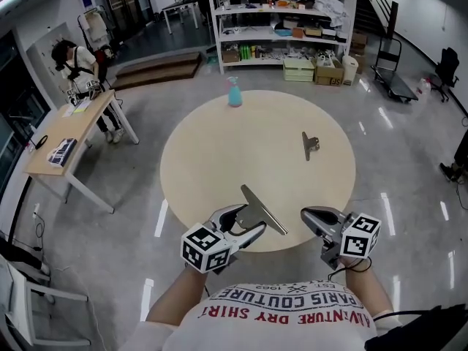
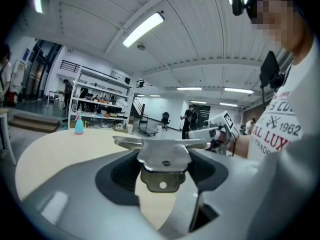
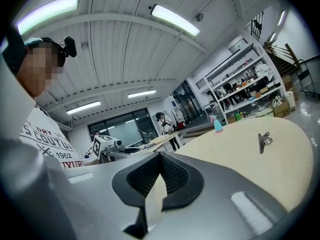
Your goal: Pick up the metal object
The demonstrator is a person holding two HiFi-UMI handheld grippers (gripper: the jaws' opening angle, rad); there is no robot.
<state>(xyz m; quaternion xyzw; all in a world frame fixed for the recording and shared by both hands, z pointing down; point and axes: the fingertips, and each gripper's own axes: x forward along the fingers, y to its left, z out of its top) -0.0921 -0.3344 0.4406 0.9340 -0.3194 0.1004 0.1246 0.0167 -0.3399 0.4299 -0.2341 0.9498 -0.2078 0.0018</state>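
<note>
Gripping metal object (image 1: 259,205) in left gripper (image 1: 252,220), jaws clenched on its flat plate with the long strip lying crosswise, over near edge of round table (image 1: 219,159); right gripper (image 1: 307,213) alongside at same edge, jaws pressed together on nothing. Further in, toward right edge: small metal clip (image 1: 311,145) lying alone, well apart from both grippers. At far edge: blue spray bottle (image 1: 235,93), upright.
</note>
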